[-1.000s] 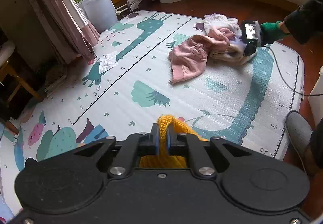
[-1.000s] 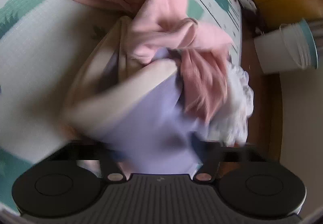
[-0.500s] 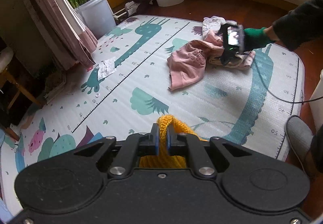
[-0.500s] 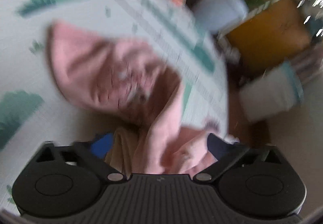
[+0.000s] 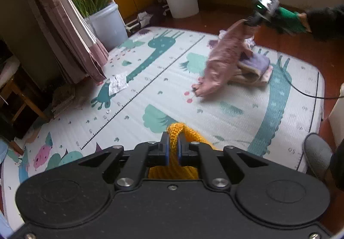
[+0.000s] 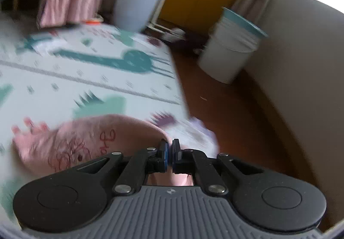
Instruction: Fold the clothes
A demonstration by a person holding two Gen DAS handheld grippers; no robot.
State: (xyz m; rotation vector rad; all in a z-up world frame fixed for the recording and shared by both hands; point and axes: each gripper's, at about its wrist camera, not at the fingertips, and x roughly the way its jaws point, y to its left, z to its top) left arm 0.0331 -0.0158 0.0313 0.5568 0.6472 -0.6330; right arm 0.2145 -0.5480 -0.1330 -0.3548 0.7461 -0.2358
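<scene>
Folding barely begun, by the look of things. Left gripper (image 5: 173, 148): fingers pressed together on a fold of yellow knit (image 5: 178, 131), which hangs below the jaws near the front edge of the mat (image 5: 150, 79); most of the knit is hidden under the gripper body, so its folded state cannot be told. Right gripper (image 6: 169, 153): fingers pinching an edge of the pink top (image 6: 71, 142), pads nearly touching with thin cloth between. In the left view the right gripper (image 5: 252, 20) is raised above the far side of the mat, and the pink top (image 5: 223, 62) hangs from it in a slope, its lower end trailing on the mat. Just beside it lies the pile (image 5: 253, 69), with a lavender piece on top, beige and white ones under and behind; unsorted and unfolded. No neat folded stack is visible anywhere in either view. Judgement: one garment in each gripper, none laid flat. Left to do: spread the pink top, fold it, then the knit and the pile. Right view is motion-blurred, so detail there is uncertain.
</scene>
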